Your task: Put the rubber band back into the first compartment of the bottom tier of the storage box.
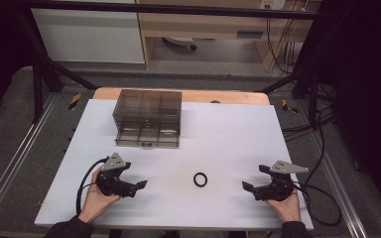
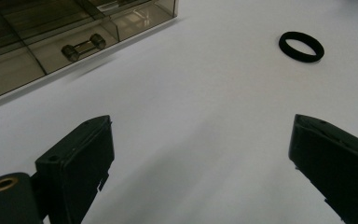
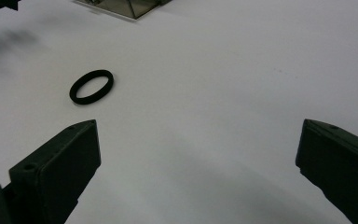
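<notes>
Ring (image 1: 200, 179) sits flat on the white table (image 1: 228, 134), between your two grippers and touching neither. From the high view, your left gripper (image 1: 135, 182) rests near the left front of the table, jaws spread, pointed toward the ring. Your right gripper (image 1: 253, 179) mirrors it on the right side, jaws also spread wide and holding nothing. Behind the ring, well apart from it, stands a smoky clear drawer box (image 1: 148, 118) near the far edge, and bare table lies between each gripper and the ring.

Over to the left gripper view: your jaws stand far apart low in the frame, with bare table between them. The ring (image 2: 301, 46) lies ahead, up and to the right. The box (image 2: 51, 37) fills the upper left, a small metal handle (image 2: 83, 45) on its front.

Right gripper view now: jaws wide again, nothing clamped. The ring (image 3: 91, 87) lies ahead to the left, past the left jaw. A corner of the box (image 3: 130, 6) peeks in at the top.
</notes>
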`<state>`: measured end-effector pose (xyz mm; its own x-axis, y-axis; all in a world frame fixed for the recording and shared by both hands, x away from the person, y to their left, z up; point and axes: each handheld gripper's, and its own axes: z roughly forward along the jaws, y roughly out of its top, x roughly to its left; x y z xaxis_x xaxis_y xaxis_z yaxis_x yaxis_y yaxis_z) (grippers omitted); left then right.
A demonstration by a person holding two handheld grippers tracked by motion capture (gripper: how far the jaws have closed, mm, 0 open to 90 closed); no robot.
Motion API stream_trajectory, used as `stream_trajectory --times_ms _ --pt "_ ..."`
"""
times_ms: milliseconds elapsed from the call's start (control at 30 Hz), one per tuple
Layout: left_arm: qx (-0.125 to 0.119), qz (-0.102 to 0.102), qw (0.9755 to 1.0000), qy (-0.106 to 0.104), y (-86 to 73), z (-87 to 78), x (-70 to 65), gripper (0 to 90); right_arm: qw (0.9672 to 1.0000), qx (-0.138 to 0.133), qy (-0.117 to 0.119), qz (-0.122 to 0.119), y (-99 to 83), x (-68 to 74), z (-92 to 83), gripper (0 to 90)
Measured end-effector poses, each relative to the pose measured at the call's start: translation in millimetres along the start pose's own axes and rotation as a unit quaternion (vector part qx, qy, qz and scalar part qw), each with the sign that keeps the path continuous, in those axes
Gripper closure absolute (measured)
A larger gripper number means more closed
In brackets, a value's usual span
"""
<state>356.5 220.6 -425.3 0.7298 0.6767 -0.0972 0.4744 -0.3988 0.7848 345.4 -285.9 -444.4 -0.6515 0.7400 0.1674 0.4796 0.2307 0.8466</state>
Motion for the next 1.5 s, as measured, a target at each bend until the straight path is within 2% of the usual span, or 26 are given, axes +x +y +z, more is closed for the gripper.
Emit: stream_trajectory --times_ms 600,1033,1500 --pt "0.004 0.014 0.9995 -0.027 29.3 30.4 -24.7 6.1 1.0 0.002 -0.001 -0.002 0.1 0.3 0.4 0.6" --pt "0.016 0.026 0.9988 -0.038 45.9 58.1 -42.6 5.9 1.0 0.002 -0.002 -0.001 0.0 0.6 0.4 0.6" --pt "0.023 0.031 0.9982 -0.046 59.3 78.1 -58.3 6.0 1.0 0.003 -0.001 -0.002 0.0 0.7 0.7 0.6"
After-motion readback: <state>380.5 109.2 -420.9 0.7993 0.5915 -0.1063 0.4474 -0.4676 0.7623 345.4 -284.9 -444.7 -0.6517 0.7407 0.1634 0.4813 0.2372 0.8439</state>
